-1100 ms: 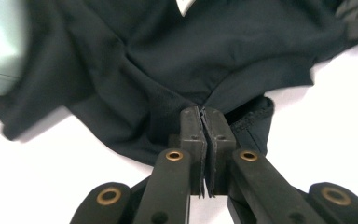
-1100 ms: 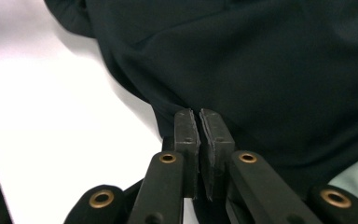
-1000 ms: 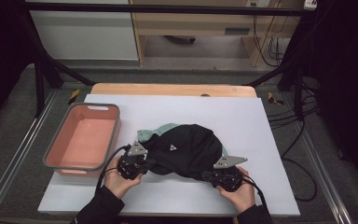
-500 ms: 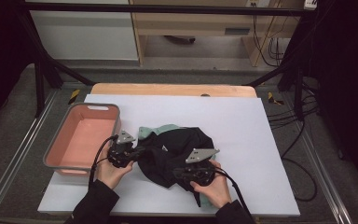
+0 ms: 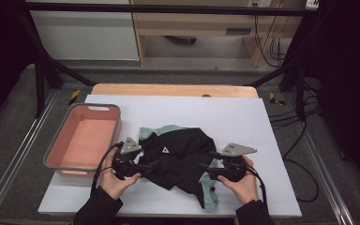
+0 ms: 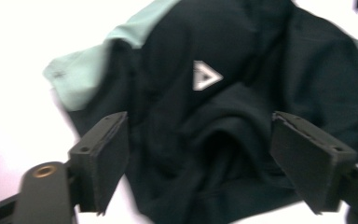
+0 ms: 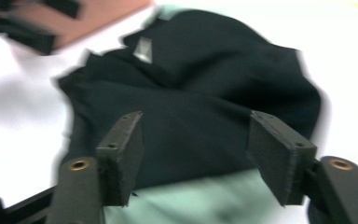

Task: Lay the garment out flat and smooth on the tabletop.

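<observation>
A black garment [image 5: 180, 154] with mint-green parts and a small white triangle logo lies crumpled on the white sheet near the front. My left gripper [image 5: 151, 165] comes in from the garment's left edge and my right gripper [image 5: 207, 165] from its right edge, pointing at each other. In the left gripper view my left gripper [image 6: 198, 161] stands open over the black cloth [image 6: 242, 70]. In the right gripper view my right gripper [image 7: 195, 156] is open above black and mint cloth [image 7: 196, 60]. Both pairs of jaws have just been opening; cloth lies under them, unpressed.
A salmon-pink tub [image 5: 115, 125] sits at the left of the white sheet [image 5: 225, 112], close to my left hand. A wooden board edge [image 5: 173, 89] runs along the back. Cables [image 5: 304, 154] trail off the table's right side.
Both grippers have gone from shut on the garment's near edge to open. The right hand swung left over the cloth and came back right. The garment is now more bunched, a mint strip at the front.
</observation>
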The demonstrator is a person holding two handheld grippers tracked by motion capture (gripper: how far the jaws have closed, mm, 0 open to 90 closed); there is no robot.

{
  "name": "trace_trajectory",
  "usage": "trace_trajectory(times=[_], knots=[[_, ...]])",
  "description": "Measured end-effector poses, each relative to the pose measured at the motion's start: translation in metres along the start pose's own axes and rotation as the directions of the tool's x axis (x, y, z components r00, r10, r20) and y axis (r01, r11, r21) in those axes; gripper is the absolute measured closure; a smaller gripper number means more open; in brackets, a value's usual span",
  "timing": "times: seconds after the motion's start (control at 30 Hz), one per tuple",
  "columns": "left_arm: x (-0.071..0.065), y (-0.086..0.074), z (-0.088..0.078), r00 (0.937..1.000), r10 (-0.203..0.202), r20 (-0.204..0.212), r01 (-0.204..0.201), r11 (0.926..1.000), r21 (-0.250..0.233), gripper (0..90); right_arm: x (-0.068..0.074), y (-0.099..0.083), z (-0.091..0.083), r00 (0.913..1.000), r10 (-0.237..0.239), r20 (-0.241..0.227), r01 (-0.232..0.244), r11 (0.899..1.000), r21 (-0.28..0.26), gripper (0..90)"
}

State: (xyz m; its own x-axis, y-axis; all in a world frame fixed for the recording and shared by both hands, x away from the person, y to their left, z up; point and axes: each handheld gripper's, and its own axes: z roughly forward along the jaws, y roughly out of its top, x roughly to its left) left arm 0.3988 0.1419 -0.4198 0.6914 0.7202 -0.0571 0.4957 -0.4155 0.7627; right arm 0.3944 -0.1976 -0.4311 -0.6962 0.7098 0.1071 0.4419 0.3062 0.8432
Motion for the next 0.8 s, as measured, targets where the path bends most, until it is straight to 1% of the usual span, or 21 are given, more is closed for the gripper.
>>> trace_trajectory(times=[0.07,0.1,0.2,0.27,0.3,0.33,0.37,0.43,0.47,0.5,0.53,0.6,0.63,0.67,0.7,0.8], knots=[[-0.010,-0.004,0.005,0.9996,0.019,0.021,-0.019,0.9998,0.009,19.9,-0.012,-0.008,-0.007,0.9993,0.022,0.030,-0.022,1.000,0.013,34.3],[-0.015,-0.007,0.008,0.9991,0.022,0.035,-0.023,0.9996,0.018,22.2,-0.018,-0.013,-0.009,0.9983,0.038,0.045,-0.039,0.999,0.021,34.5],[-0.028,-0.014,0.017,0.9975,0.012,0.069,-0.015,0.9991,0.039,31.4,-0.031,-0.024,-0.010,0.9946,0.065,0.081,-0.069,0.997,0.041,36.6],[-0.034,-0.018,0.025,0.9963,0.006,0.086,-0.012,0.9979,0.063,35.2,-0.036,-0.029,-0.007,0.9924,0.082,0.091,-0.088,0.994,0.061,39.0],[-0.036,-0.020,0.028,0.9954,0.002,0.096,-0.009,0.9973,0.073,37.0,-0.038,-0.031,-0.004,0.9917,0.080,0.101,-0.088,0.993,0.075,39.2],[-0.038,-0.022,0.033,0.9937,-0.007,0.112,-0.003,0.9962,0.087,38.3,-0.038,-0.032,-0.003,0.9912,0.081,0.105,-0.090,0.992,0.087,40.6],[-0.040,-0.024,0.037,0.9931,-0.007,0.117,-0.004,0.9955,0.094,39.0,-0.038,-0.033,0.000,0.9923,0.076,0.099,-0.086,0.991,0.104,42.5],[-0.043,-0.027,0.041,0.9918,-0.015,0.127,0.002,0.9948,0.102,40.8,-0.036,-0.034,0.006,0.9932,0.072,0.092,-0.081,0.991,0.105,43.8],[-0.044,-0.028,0.043,0.9909,-0.019,0.133,0.005,0.9947,0.103,43.3,-0.034,-0.035,0.012,0.9934,0.084,0.078,-0.092,0.991,0.102,46.5],[-0.044,-0.028,0.044,0.9903,-0.020,0.138,0.005,0.9947,0.103,43.3,-0.034,-0.035,0.012,0.9934,0.084,0.078,-0.092,0.991,0.102,46.5],[-0.045,-0.029,0.045,0.9909,-0.017,0.133,0.003,0.9949,0.101,44.5,-0.033,-0.035,0.014,0.9933,0.089,0.074,-0.096,0.990,0.103,47.0],[-0.047,-0.030,0.048,0.9905,-0.015,0.137,-0.001,0.9934,0.115,50.7,-0.032,-0.035,0.018,0.9939,0.093,0.060,-0.099,0.989,0.107,49.5],[-0.048,-0.030,0.049,0.9897,-0.020,0.142,0.003,0.9924,0.123,52.5,-0.032,-0.036,0.020,0.9945,0.087,0.059,-0.093,0.990,0.108,50.9],[-0.049,-0.031,0.051,0.9896,-0.018,0.143,0.000,0.9920,0.126,55.6,-0.031,-0.036,0.021,0.9947,0.086,0.056,-0.092,0.989,0.115,51.8],[-0.050,-0.032,0.051,0.9900,-0.009,0.141,-0.008,0.9929,0.119,58.2,-0.031,-0.037,0.023,0.9952,0.080,0.057,-0.086,0.989,0.120,52.2],[-0.052,-0.031,0.051,0.9919,0.015,0.126,-0.031,0.9918,0.124,67.1,-0.030,-0.038,0.025,0.9956,0.078,0.052,-0.084,0.988,0.132,58.5]])
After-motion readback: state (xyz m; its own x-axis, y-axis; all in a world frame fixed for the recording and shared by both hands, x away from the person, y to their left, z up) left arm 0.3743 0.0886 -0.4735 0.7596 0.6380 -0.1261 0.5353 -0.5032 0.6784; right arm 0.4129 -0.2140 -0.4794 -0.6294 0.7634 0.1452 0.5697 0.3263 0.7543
